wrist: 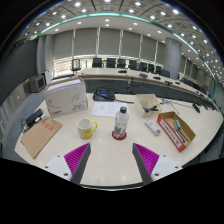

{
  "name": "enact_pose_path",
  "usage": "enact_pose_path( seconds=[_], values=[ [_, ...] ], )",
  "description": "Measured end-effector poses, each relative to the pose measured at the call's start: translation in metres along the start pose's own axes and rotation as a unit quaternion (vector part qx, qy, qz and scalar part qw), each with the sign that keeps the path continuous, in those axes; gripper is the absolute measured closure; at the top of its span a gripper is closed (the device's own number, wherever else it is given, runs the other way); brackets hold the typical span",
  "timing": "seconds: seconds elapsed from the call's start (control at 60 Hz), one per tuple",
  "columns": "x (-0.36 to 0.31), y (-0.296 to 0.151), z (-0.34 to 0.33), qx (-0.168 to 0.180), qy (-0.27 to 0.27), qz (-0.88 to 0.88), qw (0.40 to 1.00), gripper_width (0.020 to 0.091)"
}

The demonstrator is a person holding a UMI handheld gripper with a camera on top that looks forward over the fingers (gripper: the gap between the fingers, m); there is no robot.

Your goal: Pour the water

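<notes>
A clear water bottle (121, 122) with a white cap stands upright on a red coaster on the white table (110, 155), beyond my fingers and slightly right of the middle. Left of it sits a yellow mug (86, 128) with its handle facing the bottle. My gripper (112, 158) hovers over the near part of the table, open, with nothing between its magenta pads (76, 155). Bottle and mug are well ahead of the fingertips.
A white box (66, 98) stands behind the mug. A brown flat package (41, 135) lies at the left. An open red-rimmed box (176, 130) and a small white object (153, 127) sit at the right. Desks, chairs and monitors fill the room behind.
</notes>
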State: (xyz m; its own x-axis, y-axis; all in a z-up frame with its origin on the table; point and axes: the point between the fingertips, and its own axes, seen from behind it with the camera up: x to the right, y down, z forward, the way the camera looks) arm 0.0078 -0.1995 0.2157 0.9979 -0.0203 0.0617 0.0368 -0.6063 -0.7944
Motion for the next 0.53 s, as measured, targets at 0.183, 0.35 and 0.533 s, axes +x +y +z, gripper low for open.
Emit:
enact_pose_path(
  seconds=[0.183,0.35,0.533],
  values=[
    [-0.037,0.011,-0.058,0.006,-0.001,-0.022,1.000,0.0244],
    [-0.047,0.018,-0.076,0.012,0.005,-0.019,1.000,0.0246],
    [-0.052,0.016,-0.082,0.012,0.000,-0.022,1.000,0.0243]
  ],
)
